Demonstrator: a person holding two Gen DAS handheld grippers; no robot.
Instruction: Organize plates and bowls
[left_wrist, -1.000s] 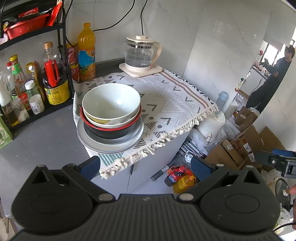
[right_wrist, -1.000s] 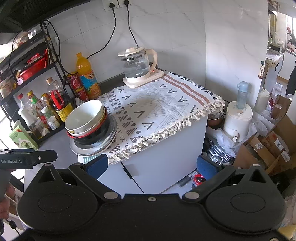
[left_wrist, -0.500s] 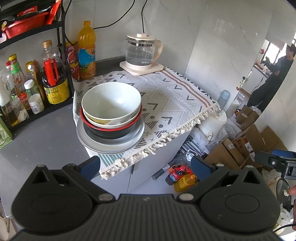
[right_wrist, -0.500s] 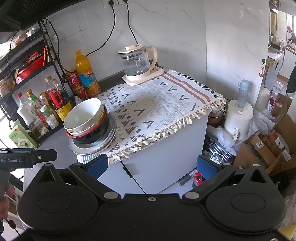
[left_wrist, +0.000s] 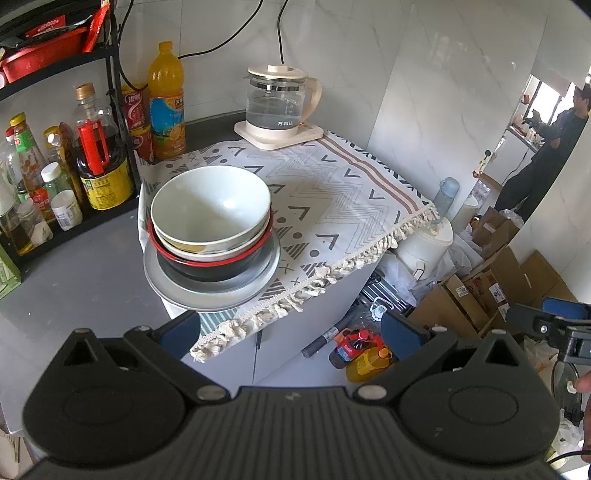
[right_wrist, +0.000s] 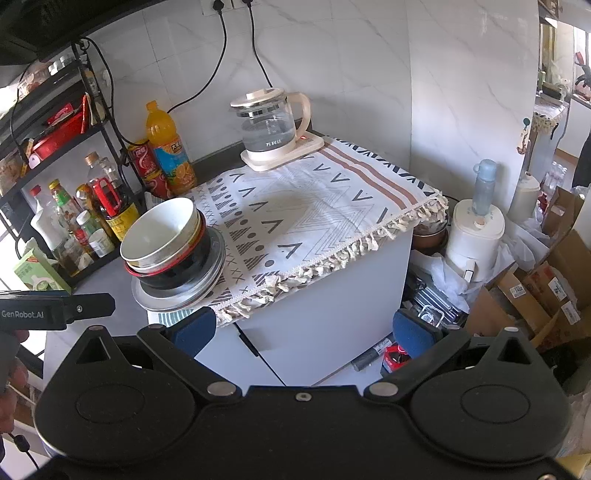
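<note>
From the left wrist camera, the left gripper (left_wrist: 290, 328) has its two blue-padded fingers spread wide and nothing is between them. It hangs in front of the cabinet, short of the dishes. The pale green-white ceramic bowl (left_wrist: 210, 205) sits on top of a stack: under it a second pale bowl, then a black bowl with a red rim (left_wrist: 212, 264), all on a flat grey round plate (left_wrist: 210, 290). The stack stands at the near left corner of the patterned fringed cloth (left_wrist: 332, 206), and the plate reaches slightly over the edge. I judge the ceramic to be stiff, smooth, rather heavy and breakable. The exposed rim of the top bowl looks like the best place to pinch.

From the right wrist camera, the right gripper (right_wrist: 304, 330) is also wide open and empty, well apart from the stack. The glass electric kettle on a cream base (right_wrist: 271, 127) stands at the far side of the cloth.
</note>
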